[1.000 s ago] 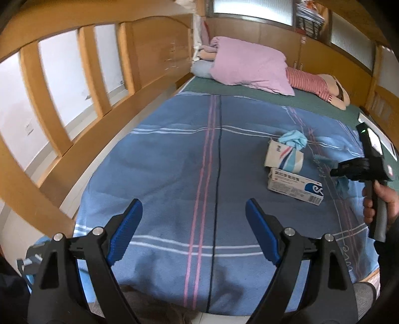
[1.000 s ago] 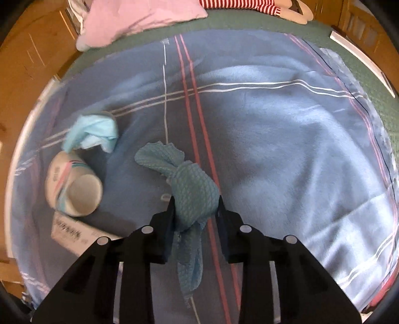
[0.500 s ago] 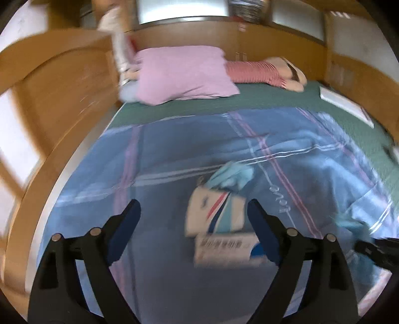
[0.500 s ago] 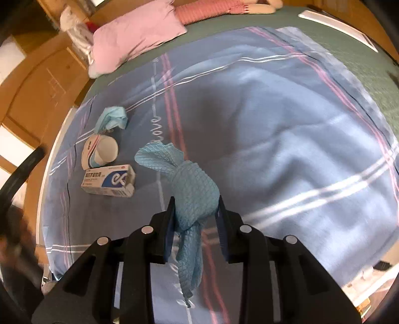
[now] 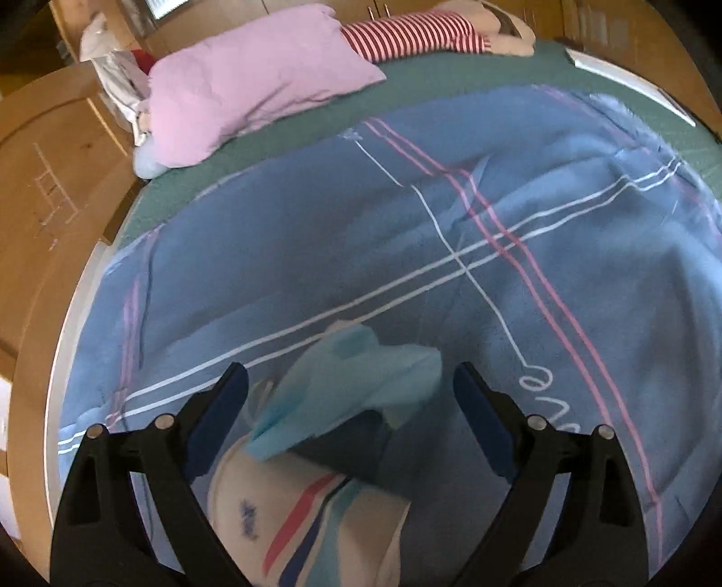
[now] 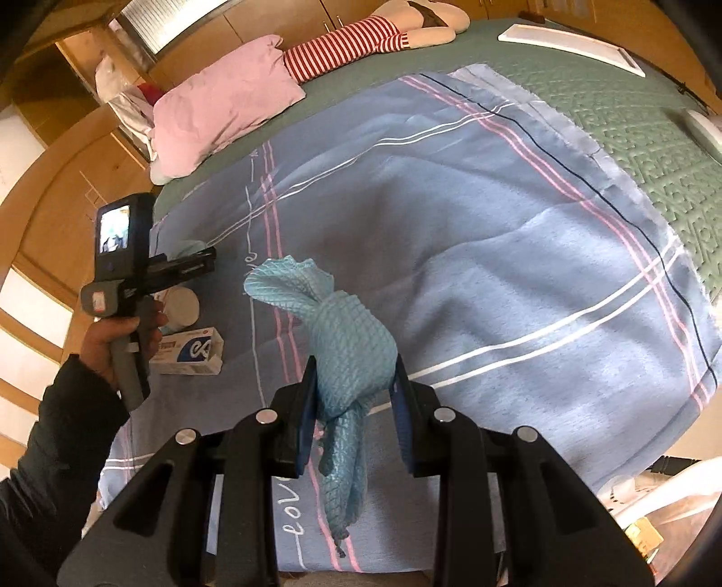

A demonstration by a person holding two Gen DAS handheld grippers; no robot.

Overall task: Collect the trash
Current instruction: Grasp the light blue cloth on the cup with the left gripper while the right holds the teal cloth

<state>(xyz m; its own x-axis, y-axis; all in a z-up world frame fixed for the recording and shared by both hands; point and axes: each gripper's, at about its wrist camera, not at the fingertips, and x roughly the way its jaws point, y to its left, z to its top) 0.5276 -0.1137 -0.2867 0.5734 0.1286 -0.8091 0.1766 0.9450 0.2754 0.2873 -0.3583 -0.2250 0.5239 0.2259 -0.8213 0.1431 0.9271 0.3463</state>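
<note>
A crumpled light-blue tissue (image 5: 383, 375) lies on the blue blanket (image 5: 496, 280), against a paper cup (image 5: 311, 519) tipped on its side. My left gripper (image 5: 349, 388) hangs just above them; its wide jaws are closing a little with the tissue between them, untouched. In the right wrist view my right gripper (image 6: 354, 375) is shut on a teal waffle cloth (image 6: 352, 334), held above the blanket (image 6: 496, 253). The same view shows a hand (image 6: 108, 343) holding the left gripper's handle over the cup (image 6: 182, 307), with a white-and-blue medicine box (image 6: 189, 352) beside it.
A pink pillow (image 5: 252, 81) and a striped doll (image 5: 415, 34) lie at the head of the bed. A wooden frame (image 5: 49, 180) runs along the left side. Green mattress cover (image 6: 654, 122) shows at the right, with a white flat object (image 6: 568, 43) on it.
My left gripper swept from the left part of the bed across and down to the cup and tissue. My right gripper drew back and up with the cloth still in it.
</note>
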